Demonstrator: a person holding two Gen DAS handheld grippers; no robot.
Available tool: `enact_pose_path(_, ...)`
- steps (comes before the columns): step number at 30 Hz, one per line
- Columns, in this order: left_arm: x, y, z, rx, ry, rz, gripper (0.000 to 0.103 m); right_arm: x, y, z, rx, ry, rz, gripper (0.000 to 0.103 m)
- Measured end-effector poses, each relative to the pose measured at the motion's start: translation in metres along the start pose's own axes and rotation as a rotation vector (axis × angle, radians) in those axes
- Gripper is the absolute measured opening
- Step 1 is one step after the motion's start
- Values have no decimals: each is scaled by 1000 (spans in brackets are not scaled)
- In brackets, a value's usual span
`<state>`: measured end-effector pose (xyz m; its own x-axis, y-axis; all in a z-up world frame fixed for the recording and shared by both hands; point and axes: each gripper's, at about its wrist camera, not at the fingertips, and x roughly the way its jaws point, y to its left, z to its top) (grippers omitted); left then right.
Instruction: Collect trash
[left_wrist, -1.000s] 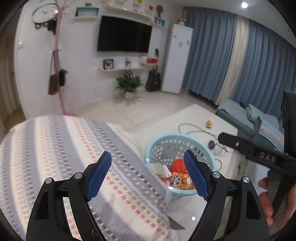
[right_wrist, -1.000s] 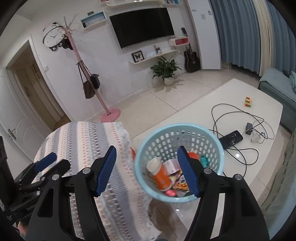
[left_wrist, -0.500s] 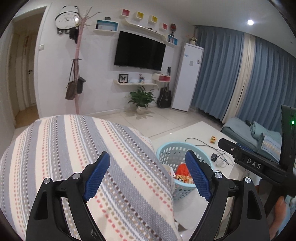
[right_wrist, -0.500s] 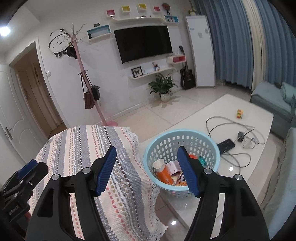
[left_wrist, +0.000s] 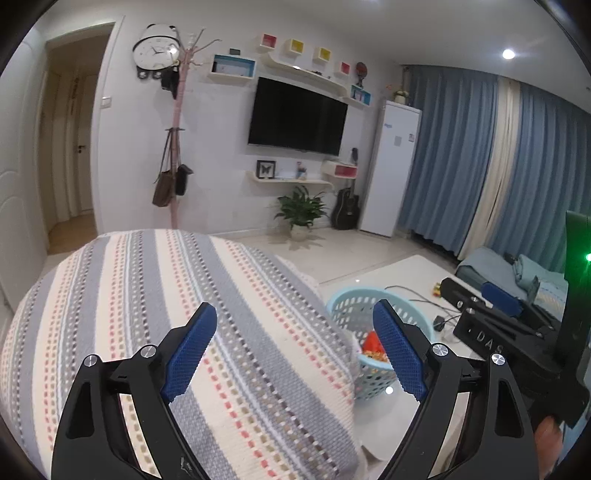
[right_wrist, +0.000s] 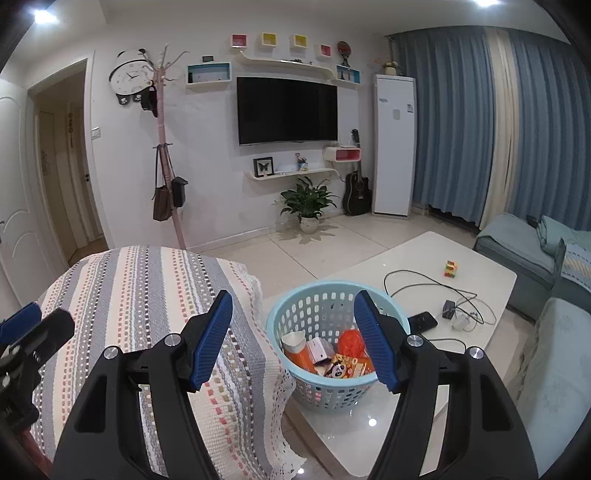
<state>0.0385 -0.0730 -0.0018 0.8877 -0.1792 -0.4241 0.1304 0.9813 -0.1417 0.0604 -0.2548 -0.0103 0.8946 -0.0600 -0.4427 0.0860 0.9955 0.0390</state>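
Since 1 second ago both grippers have pulled back and tilted up: the blue basket (right_wrist: 338, 345) with the trash inside now sits lower and smaller, and more of the room shows. I judge the collecting is finished or paused. The left gripper (left_wrist: 295, 349) is opening wider, nothing between its jaws. The right gripper (right_wrist: 293, 339) stands half open, also empty. The right view shows the whole basket on the white table (right_wrist: 480, 280); in the left view the striped cover (left_wrist: 184, 295) hides most of it.
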Motion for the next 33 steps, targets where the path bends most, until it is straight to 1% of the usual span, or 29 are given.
enact_pose_path(5,0,1,-11,16,14,31,85,8,-2,-7,32,19,13,65)
enact_pose_path(9,-7,1,-13,25,1,57,87,10,1,-11,24,17,20,65)
enact_pose_path(21,-2,17,-17,-33,10,69,87,12,16,-15,-22,6,-1,66)
enact_pose_path(33,-3,16,-19,-27,4,79,87,15,21,-18,-33,9,2,67)
